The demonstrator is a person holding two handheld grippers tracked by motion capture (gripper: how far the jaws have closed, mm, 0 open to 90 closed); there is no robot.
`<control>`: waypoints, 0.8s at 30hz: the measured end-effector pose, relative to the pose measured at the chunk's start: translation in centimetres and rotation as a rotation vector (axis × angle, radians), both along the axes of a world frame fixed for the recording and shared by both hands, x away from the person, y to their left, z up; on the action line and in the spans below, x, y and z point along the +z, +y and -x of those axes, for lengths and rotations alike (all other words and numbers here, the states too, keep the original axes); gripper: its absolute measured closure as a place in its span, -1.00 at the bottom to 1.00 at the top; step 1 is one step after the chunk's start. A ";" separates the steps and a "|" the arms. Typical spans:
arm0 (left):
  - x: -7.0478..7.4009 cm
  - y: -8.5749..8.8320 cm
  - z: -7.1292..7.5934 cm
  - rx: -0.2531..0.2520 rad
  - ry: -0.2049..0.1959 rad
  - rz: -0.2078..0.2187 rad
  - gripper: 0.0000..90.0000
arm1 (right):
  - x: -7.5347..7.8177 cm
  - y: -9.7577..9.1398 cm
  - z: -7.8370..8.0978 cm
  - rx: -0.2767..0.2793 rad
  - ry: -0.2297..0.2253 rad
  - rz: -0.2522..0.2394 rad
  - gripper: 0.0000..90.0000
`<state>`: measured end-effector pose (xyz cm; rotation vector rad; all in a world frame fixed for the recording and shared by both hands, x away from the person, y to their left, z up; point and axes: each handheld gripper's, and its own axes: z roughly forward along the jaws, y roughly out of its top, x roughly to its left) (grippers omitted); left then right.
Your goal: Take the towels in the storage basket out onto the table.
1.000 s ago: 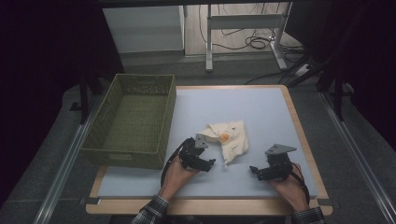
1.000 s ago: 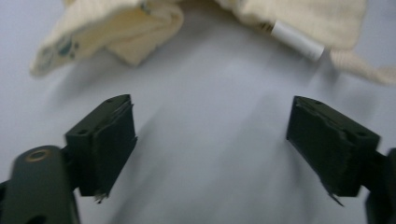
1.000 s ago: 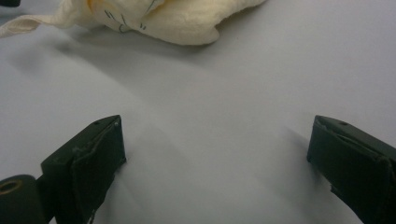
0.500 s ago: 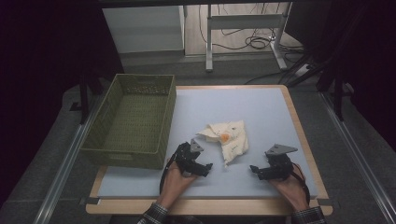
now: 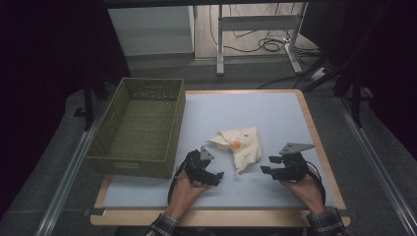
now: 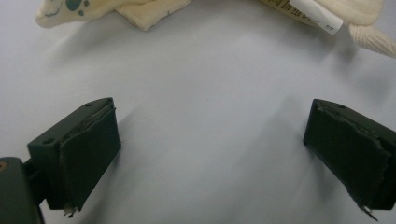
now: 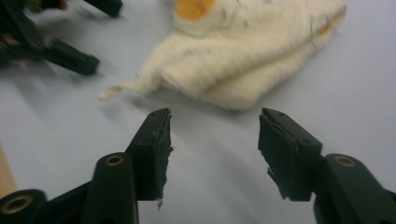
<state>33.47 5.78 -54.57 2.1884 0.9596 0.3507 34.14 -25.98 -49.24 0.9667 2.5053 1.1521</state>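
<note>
Cream cloth [image 5: 239, 146] lay crumpled near the middle of the table [image 5: 275, 110], slightly toward the near edge, with an orange patch facing up; apart from the green basket [image 5: 142, 125] along the left edge. Left gripper [image 5: 212, 176] rested low by the near edge, just beside the basket's near right corner, jaws spread wide with bare tabletop between them; had just been opening, nothing held. Right gripper [image 5: 268, 169] hovered toward the near right corner, jaws half apart, just been closing, nothing between them, cloth's edge just ahead of the tips in the right gripper view [image 7: 212, 128]. Judged as the step between grips: cloth let go, both tools lined up either side of its near hem. Next move likely called for reaching forward, taking a corner or edge with each, pinching cleanly without bunching extra layers.
</note>
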 end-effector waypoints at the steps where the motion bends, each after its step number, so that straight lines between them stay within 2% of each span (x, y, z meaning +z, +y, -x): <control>1: 0.0 0.0 0.0 0.000 0.000 0.000 -0.92 | 0.0 0.0 0.0 0.000 0.000 0.000 0.02; 4: 0.0 0.0 0.0 0.000 0.000 0.001 -0.92 | 1.4 1.0 -0.3 0.037 -0.017 -0.028 0.17; 8: 0.0 0.0 0.0 0.001 -0.001 0.002 -0.92 | 2.2 2.2 -0.7 0.060 -0.009 -0.041 0.29; 11: 0.0 0.0 0.0 0.001 -0.001 0.002 -0.92 | 2.4 3.8 -1.0 0.090 -0.007 -0.048 0.43; 12: 0.0 0.0 0.0 0.001 -0.001 0.002 -0.92 | 2.3 4.9 -1.2 0.105 -0.004 -0.043 0.51; 13: 0.0 0.0 0.0 0.001 -0.001 0.002 -0.92 | 2.3 4.9 -1.2 0.105 -0.004 -0.043 0.51; 14: 0.0 0.0 0.0 0.000 -0.001 0.002 -0.92 | 1.9 6.0 -1.6 0.116 -0.002 -0.041 0.56; 19: 0.0 0.0 0.0 0.000 -0.001 0.001 -0.92 | 0.6 7.7 -2.3 0.127 0.019 -0.023 0.56; 21: 0.0 0.0 0.0 0.000 -0.002 -0.002 -0.92 | -0.3 8.4 -2.6 0.129 0.030 -0.017 0.50; 22: 0.0 0.0 0.0 -0.001 0.000 0.001 -0.92 | -1.2 9.0 -2.7 0.122 0.032 0.007 0.40; 24: 0.0 0.0 0.0 -0.002 0.002 -0.002 -0.92 | -1.5 9.1 -2.7 0.121 0.032 0.016 0.39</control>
